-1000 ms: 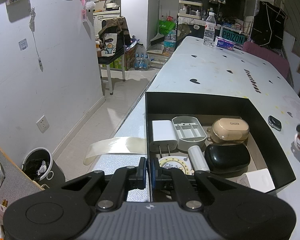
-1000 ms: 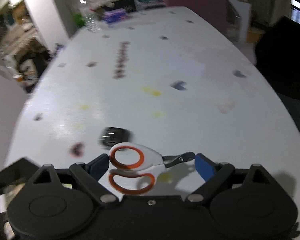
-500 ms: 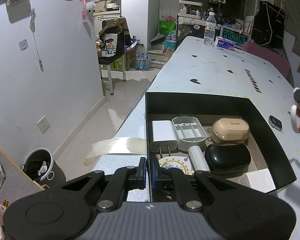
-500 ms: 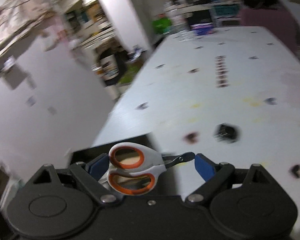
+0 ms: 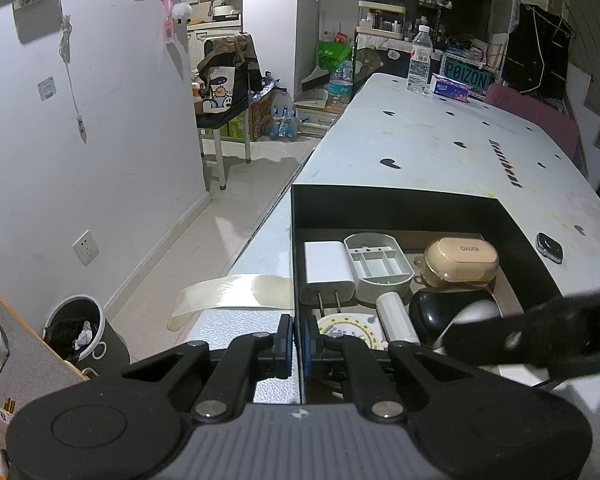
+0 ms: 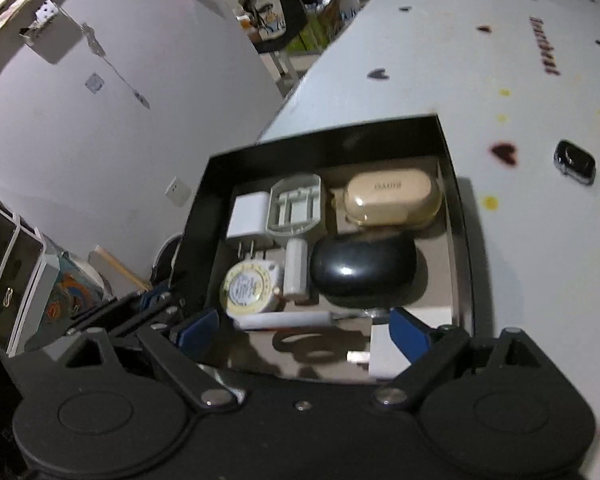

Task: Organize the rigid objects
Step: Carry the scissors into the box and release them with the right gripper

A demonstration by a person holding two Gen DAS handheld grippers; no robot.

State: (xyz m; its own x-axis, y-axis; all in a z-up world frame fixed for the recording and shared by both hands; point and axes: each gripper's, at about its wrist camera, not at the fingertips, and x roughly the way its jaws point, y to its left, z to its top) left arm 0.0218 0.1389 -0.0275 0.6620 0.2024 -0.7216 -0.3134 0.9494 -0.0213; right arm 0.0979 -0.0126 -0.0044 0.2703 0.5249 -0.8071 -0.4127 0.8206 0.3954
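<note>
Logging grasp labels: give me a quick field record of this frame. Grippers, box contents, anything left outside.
left gripper: shut on a side wall of the box
right gripper: above the box, scissors edge-on between its pads, apparently gripped
in box: white charger, grey tray, beige case, black case, round dial
outside box: watch on the table
far end of table: water bottle

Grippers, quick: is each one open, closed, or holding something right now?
Left gripper: closed, clamped on the near wall of the black box.
Right gripper: jaws wide, holding the scissors lengthwise over the box.
</note>
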